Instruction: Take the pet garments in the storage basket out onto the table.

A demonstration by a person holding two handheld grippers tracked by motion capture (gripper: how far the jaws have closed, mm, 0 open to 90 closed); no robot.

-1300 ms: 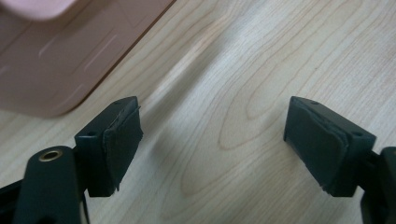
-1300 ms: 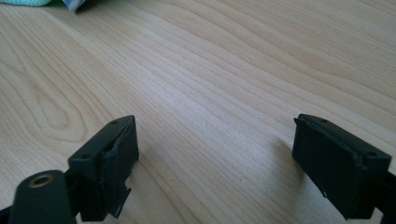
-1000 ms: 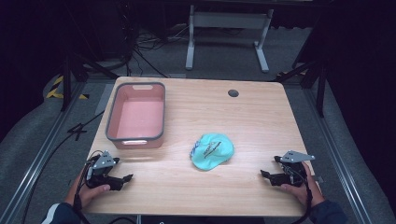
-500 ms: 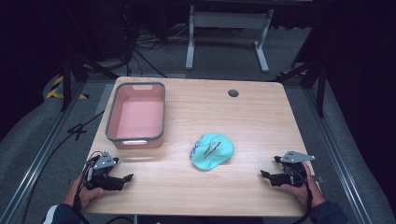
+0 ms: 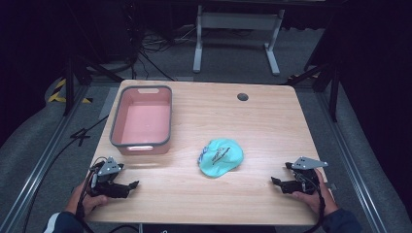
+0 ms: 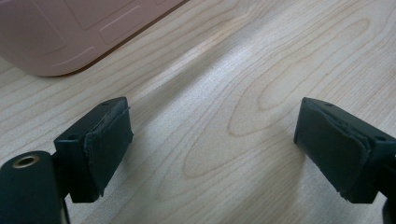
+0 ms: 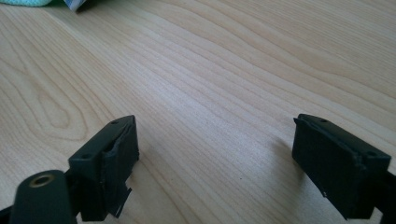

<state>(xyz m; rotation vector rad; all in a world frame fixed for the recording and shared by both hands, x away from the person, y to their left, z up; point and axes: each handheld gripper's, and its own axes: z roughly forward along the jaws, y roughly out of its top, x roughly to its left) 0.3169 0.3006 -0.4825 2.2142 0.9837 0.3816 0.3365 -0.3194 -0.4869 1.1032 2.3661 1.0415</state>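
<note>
Plainly, the one loose thing on the wooden table (image 5: 272, 121) was a crumpled teal cloth item (image 5: 221, 157), perhaps a cap or pouch with dark printing on it, though its exact kind could not be made out. It lay ahead of the right gripper (image 5: 281, 182) and off toward that gripper's inner side, well apart from it; in the right gripper view only its teal edge (image 7: 28, 2) peeked in at the top, beyond the jaws. From the left gripper (image 5: 127, 187) it sat farther off, across bare wood toward the table's middle, while the pink bin (image 5: 141, 121) stood just ahead of that gripper with its pale wall (image 6: 70, 32) near the jaws. Both grippers rested low over the table at the near edge, each with its jaws spread wide and nothing between them but wood grain. The cloth looked light, soft and limp, likely to sag and bunch when lifted, not fragile and not slippery; a pinch on a raised fold or on the thicker rim nearest the right gripper seemed the surest hold, since a flat part would give the pads little to bite. Compared with the frames a second and half a second before, nothing told of any real change: the grippers, the cloth and the bin sat in the same places.
</note>
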